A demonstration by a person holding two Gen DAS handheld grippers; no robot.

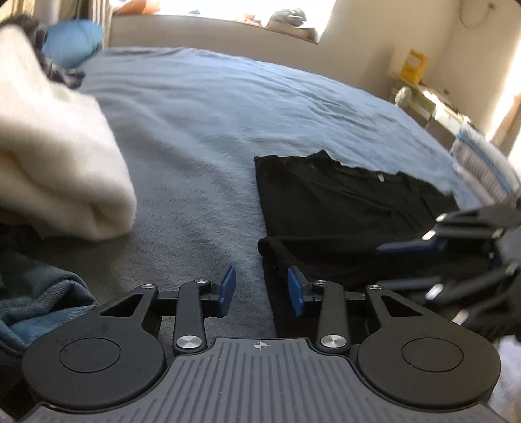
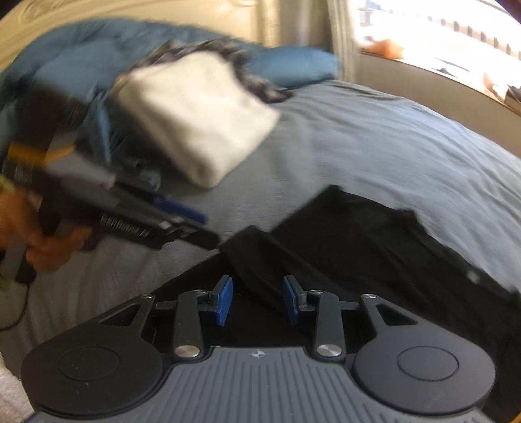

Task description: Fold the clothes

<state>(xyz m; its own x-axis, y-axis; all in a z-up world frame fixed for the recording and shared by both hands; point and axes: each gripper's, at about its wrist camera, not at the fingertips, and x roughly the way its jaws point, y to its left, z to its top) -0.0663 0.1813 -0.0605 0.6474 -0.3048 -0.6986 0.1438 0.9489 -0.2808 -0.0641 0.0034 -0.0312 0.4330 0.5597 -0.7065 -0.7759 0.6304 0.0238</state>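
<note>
Two tools (image 1: 262, 290) (image 2: 257, 300) part-open, black garment (image 1: 342, 208) edge between pads.

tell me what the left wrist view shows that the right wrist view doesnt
Only the left wrist view: a yellow box by the far wall and crumpled blue denim at the near left edge. Only the right wrist view: the person's hand gripping the left hand-held gripper, and a cream headboard. Both: the black garment on the grey-blue blanket, and a folded white garment.
</note>
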